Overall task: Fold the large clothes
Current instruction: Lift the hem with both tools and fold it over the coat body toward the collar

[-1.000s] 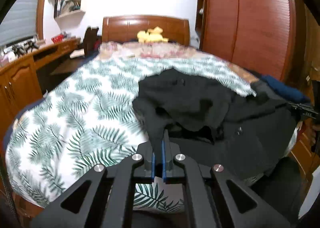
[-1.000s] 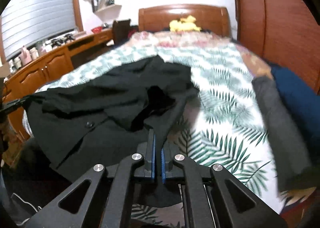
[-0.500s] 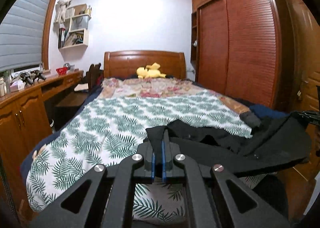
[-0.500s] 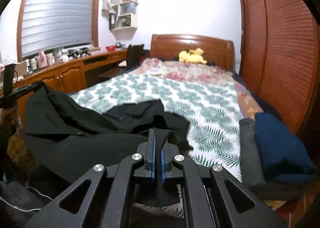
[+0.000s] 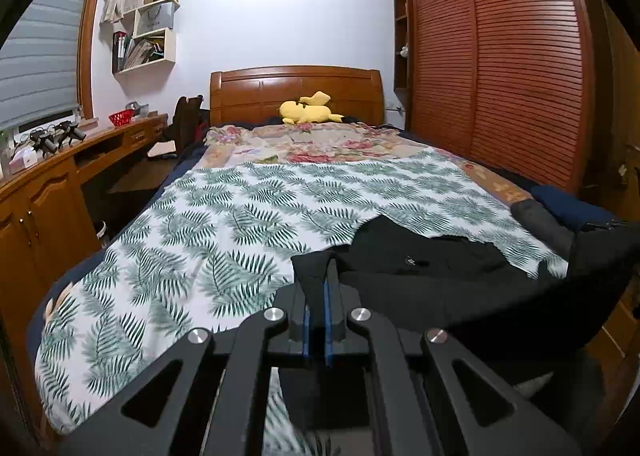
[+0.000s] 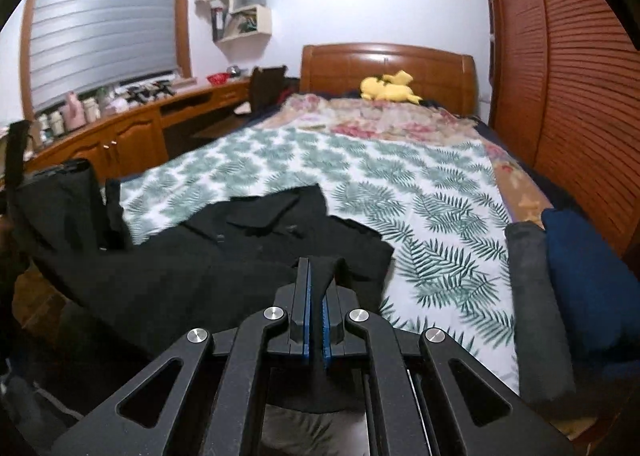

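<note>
Left wrist view: both grippers pinch a black coat stretched across the foot of the bed.

In the lower centre of the frame the left gripper is clamped together on an edge of the black coat; in the right wrist view the right gripper grips another edge the same way, low in the middle. The coat's upper part lies on the leaf-print bedspread, the rest hanging off the near edge. To my eye the risks are plain: heavy cloth could slide out of such thin pinches, the hanging weight may drag the coat off the bed, or a pull could rumple the bedspread and knock the folded pile at the right edge of the frame.
</note>
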Motion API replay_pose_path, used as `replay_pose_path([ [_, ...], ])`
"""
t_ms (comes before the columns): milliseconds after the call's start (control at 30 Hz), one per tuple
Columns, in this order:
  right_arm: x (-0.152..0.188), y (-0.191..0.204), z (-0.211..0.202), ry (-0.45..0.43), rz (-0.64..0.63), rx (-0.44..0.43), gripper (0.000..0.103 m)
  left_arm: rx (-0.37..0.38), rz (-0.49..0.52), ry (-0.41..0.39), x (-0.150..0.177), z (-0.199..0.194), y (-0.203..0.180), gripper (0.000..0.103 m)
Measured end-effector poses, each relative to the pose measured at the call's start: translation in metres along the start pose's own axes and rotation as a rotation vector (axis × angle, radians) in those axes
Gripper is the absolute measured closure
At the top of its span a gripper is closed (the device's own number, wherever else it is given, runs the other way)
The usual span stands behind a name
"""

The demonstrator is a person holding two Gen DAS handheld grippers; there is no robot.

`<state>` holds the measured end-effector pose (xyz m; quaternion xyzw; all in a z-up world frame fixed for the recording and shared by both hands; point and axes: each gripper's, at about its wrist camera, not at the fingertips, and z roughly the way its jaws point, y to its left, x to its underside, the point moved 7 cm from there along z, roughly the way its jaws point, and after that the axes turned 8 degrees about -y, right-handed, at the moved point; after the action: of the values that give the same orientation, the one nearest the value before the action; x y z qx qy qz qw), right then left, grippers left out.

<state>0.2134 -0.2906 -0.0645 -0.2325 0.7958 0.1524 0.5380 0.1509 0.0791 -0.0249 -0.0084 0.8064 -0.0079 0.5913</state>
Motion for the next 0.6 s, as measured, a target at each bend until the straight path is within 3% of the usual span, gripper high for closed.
replay_pose_path([
  [200, -0.004, -0.028, 0.076, 0.018, -0.018, 0.043, 0.102, -0.024, -0.022, -0.022, -0.011, 0.069, 0.007, 0.101],
  [433, -0.031, -0.067, 0.159, 0.011, -0.023, 0.111, 0.102, -0.058, -0.043, -0.076, -0.045, 0.132, 0.02, 0.101],
  [600, -0.053, -0.105, 0.205, 0.008, 0.02, 0.186, 0.102, -0.009, -0.086, -0.091, -0.051, 0.158, 0.027, 0.101],
])
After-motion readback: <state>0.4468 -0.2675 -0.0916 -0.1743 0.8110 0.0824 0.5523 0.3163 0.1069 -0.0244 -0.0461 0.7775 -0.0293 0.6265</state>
